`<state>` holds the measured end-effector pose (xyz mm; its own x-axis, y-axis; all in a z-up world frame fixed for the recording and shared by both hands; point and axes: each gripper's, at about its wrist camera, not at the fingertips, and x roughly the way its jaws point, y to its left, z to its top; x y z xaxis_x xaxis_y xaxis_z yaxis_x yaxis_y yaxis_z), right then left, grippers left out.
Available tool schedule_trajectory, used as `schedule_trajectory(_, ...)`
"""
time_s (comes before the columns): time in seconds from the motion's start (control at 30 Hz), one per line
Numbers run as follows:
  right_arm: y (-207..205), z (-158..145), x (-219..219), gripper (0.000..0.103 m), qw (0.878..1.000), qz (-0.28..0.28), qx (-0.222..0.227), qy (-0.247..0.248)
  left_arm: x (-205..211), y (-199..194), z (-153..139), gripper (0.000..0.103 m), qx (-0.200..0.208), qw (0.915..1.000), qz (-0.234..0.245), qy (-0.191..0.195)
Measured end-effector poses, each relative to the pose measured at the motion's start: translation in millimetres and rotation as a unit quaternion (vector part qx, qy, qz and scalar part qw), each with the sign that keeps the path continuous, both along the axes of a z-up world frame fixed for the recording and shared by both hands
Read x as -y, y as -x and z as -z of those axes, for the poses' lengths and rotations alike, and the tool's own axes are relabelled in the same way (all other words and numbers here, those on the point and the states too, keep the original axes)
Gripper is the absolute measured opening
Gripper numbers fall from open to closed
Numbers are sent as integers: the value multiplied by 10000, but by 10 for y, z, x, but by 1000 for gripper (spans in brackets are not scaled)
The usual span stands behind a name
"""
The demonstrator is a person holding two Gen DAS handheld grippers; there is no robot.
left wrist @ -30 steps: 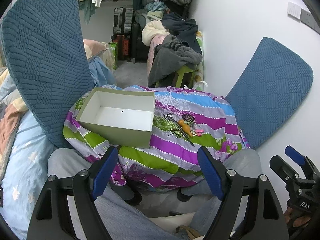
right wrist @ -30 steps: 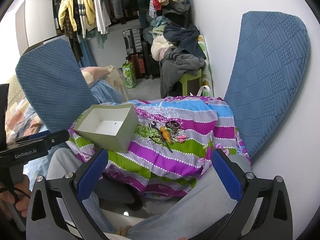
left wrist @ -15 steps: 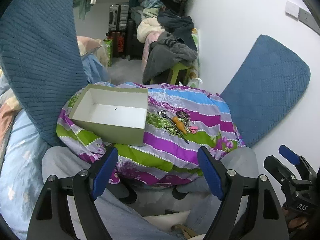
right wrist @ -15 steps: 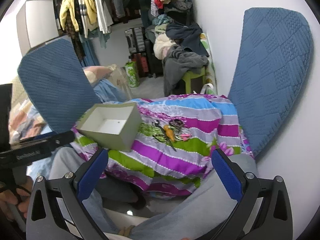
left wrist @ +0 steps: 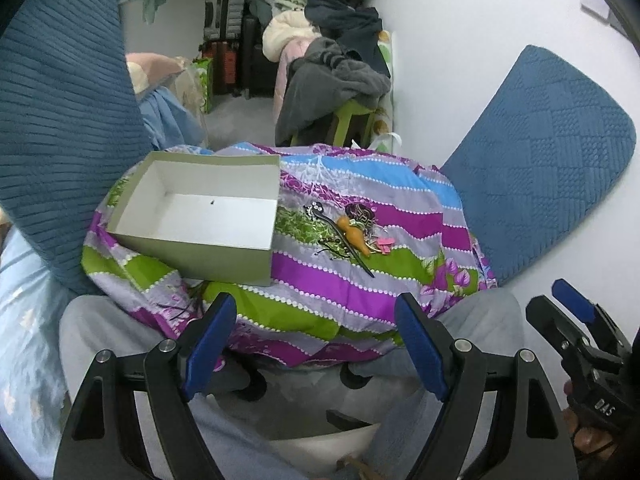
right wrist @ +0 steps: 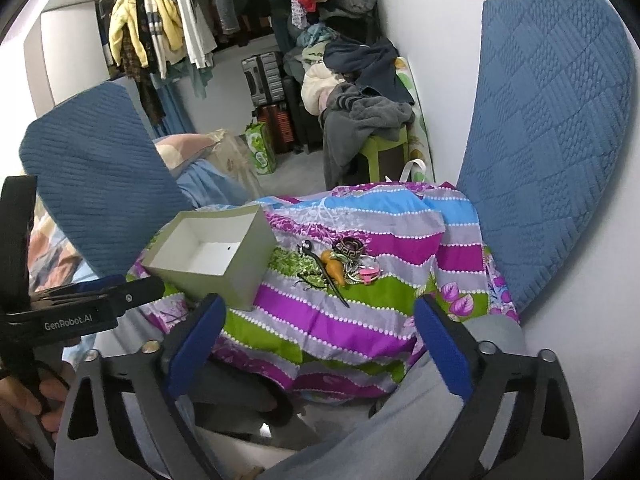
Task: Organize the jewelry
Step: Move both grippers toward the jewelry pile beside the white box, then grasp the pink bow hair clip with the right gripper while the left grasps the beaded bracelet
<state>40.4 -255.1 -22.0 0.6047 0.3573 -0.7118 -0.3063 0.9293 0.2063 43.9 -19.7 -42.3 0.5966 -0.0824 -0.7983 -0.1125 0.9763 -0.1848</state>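
Note:
A small pile of jewelry point(left wrist: 352, 234) lies on a striped purple, green and blue cloth point(left wrist: 340, 280): an orange piece, a black hair stick, a dark bangle and pink bits. It also shows in the right wrist view point(right wrist: 340, 266). An open, empty grey-green box point(left wrist: 200, 216) with a white inside sits left of the pile, also in the right wrist view point(right wrist: 212, 254). My left gripper point(left wrist: 316, 336) is open and empty, held low in front of the cloth. My right gripper point(right wrist: 320, 344) is open and empty, likewise short of the pile.
Blue quilted cushions stand at the left point(left wrist: 60, 120) and against the white wall at the right point(left wrist: 536, 168). Behind the cloth are a green stool piled with clothes point(left wrist: 340, 80), suitcases point(right wrist: 268, 76) and a hanging clothes rail point(right wrist: 168, 36). The person's grey-trousered legs point(left wrist: 480, 320) are below.
Both grippers have drifted forward and tilted down a little, so box and jewelry sit lower and larger in view. Both stay open. Nothing on the cloth has moved.

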Motion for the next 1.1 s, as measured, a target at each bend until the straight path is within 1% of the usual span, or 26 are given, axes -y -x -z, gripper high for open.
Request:
schedule_trajectory(0.07,-120,114,15,77,10000,27,-91,-29,-3,-124,92,82,-16,10000,30,-28)
schedule_trajectory(0.1,-170,164,25,76,9999,56,-104,-25,-3,-191,143,82,-101,9999,50,-107)
schedule_trajectory(0.17,-260,253,51,68,9998,129,-140,-30,25,-302,234,81,-147,9998,138,-11)
schedule_trajectory(0.2,-323,319,70,66,9997,134,-202,-67,53,-333,257,80,-173,9997,153,24)
schedule_trajectory(0.27,-400,416,75,58,9996,136,-264,-22,109,-448,362,80,-215,9995,223,46)
schedule_trajectory(0.3,-431,453,68,56,9995,123,-292,4,141,-480,389,80,-230,9994,252,96)
schedule_trajectory(0.43,-594,646,50,56,9991,100,-414,66,230,-686,550,79,-278,9987,364,211)
schedule_trajectory(0.5,-691,756,36,56,9988,117,-445,172,254,-800,645,73,-343,9981,427,269)
schedule_trajectory(0.6,-853,904,45,56,9981,161,-550,205,268,-980,793,69,-466,9972,422,415)
schedule_trajectory(0.7,-997,1043,47,58,9975,178,-638,247,300,-1158,946,65,-602,9965,395,434)
schedule_trajectory(0.87,-1279,1360,28,58,9954,139,-895,303,362,-1427,1244,63,-848,9940,412,556)
schedule_trajectory(0.9,-1312,1403,13,58,9951,122,-935,301,381,-1482,1309,58,-894,9937,420,535)
schedule_trajectory(0.93,-1373,1474,-3,57,9944,62,-1009,300,395,-1532,1372,57,-936,9931,422,559)
schedule_trajectory(0.97,-1406,1514,-27,56,9940,24,-1043,315,404,-1569,1425,56,-978,9924,426,606)
schedule_trajectory(1.07,-1531,1667,-66,49,9924,-74,-1177,365,417,-1682,1589,48,-1091,9909,391,692)
schedule_trajectory(1.1,-1569,1711,-69,47,9918,-87,-1226,356,413,-1721,1645,47,-1122,9906,373,690)
